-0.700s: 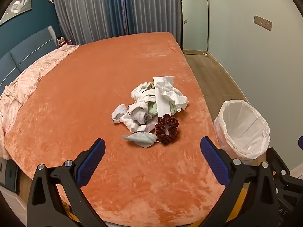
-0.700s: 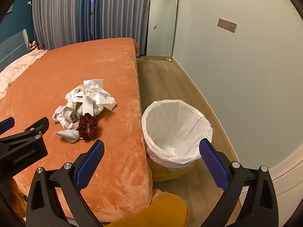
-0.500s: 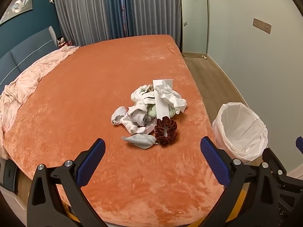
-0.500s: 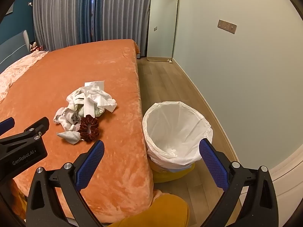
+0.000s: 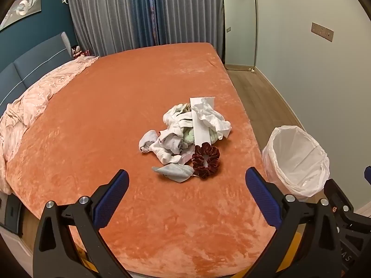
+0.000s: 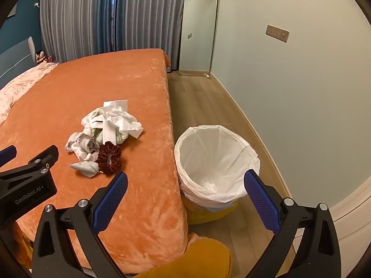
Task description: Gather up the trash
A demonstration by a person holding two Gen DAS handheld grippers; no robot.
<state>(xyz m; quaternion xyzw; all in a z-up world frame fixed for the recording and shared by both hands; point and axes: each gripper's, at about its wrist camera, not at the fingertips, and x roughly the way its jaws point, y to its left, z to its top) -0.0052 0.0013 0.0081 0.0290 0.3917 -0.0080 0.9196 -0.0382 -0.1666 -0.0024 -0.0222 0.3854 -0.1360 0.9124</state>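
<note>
orange bed (image 5: 120, 106) carries the trash pile (image 5: 187, 132), straight ahead of the left gripper (image 5: 186, 195) and near the bed's bin-side edge; the bin (image 6: 215, 162) stands beside the bed (liner looks nearly empty). left gripper is nearer. both it and the right gripper (image 6: 185, 197) are spread wide, holding nothing.

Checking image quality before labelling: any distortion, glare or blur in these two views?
Left wrist view: strong fisheye bending of the bed edge, dark vignette corners, trash pile sharp. Right wrist view: same curvature on the mirror, soft even light, mild sheen on the bin liner, no motion blur.
</note>
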